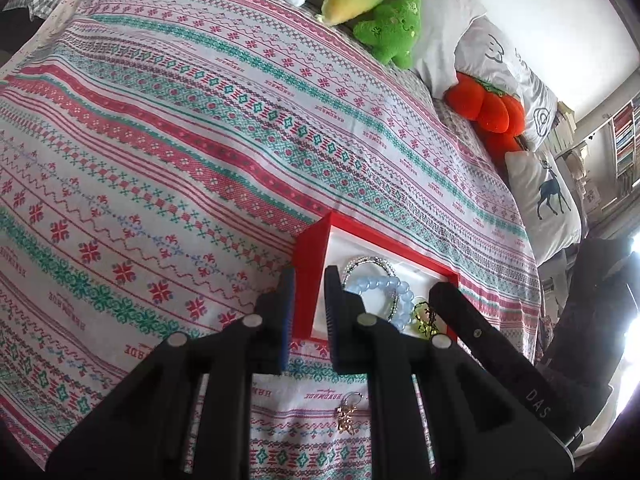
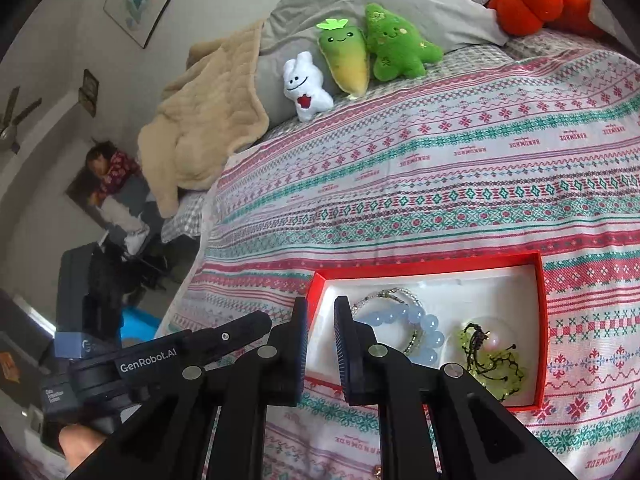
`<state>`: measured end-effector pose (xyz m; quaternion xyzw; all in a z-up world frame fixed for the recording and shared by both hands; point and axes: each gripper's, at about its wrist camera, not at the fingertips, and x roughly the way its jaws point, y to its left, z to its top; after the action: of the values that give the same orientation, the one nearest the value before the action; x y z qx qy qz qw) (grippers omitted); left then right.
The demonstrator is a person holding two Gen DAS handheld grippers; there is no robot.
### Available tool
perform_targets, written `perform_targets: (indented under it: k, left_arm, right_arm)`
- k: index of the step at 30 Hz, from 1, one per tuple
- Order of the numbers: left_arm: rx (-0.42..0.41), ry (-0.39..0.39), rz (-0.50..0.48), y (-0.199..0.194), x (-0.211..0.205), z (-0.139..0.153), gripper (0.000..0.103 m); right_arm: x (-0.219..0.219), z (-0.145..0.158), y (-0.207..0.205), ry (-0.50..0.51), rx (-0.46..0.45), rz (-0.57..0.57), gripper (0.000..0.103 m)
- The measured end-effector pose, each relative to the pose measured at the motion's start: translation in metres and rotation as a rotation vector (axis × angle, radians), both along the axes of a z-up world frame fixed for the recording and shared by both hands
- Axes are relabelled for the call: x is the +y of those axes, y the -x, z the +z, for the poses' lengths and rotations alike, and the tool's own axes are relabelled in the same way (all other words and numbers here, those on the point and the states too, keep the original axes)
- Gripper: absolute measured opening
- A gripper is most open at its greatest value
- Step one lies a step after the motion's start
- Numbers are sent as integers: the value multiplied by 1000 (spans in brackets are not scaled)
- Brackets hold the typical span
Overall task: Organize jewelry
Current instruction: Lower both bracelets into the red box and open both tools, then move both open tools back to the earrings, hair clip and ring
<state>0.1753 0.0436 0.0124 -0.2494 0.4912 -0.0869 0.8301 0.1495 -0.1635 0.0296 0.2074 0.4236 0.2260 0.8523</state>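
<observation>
Right now your left gripper (image 1: 310,280) and right gripper (image 2: 322,312) both hover at the near-left corner of the red box (image 2: 542,320), jaws spread and pinching nothing. Inside lie a blue bead bracelet (image 2: 420,320), partly hidden behind your right fingers, and a green tangle (image 2: 496,364) too knotted to identify. A gold charm (image 1: 347,414) rests outside on the bedspread (image 1: 200,140).

black tongs (image 2: 321,344) – ribbed blue pads (image 2: 343,350), silver pivot screws (image 2: 375,351), white "genrobot.ai" lettering (image 2: 148,361), bare skin (image 2: 78,446)
</observation>
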Motion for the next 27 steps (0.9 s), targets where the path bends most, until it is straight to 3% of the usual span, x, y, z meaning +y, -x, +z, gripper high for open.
perform_targets:
  k: [4, 7, 10, 12, 14, 17, 27]
  left_arm:
    - [8, 7, -7, 5, 2, 0, 15]
    - [13, 7, -32, 9, -3, 3, 17]
    - [23, -19, -60, 17, -11, 6, 33]
    - [28, -40, -81, 22, -16, 7, 34]
    - [27, -78, -96, 28, -22, 9, 35]
    - [40, -117, -122, 36, -32, 7, 39]
    - [108, -142, -235, 59, -69, -11, 40]
  right_arm:
    - [-6, 12, 9, -10, -21, 1, 16]
    - [-17, 21, 15, 6, -27, -28, 39]
    - [-27, 26, 22, 54, -11, -45, 46]
    - [-32, 26, 26, 143, 16, -61, 52]
    - [-38, 22, 35, 209, 30, -74, 53]
    - [-50, 14, 50, 229, 87, -75, 53]
    - [-71, 0, 56, 295, 181, -100, 53]
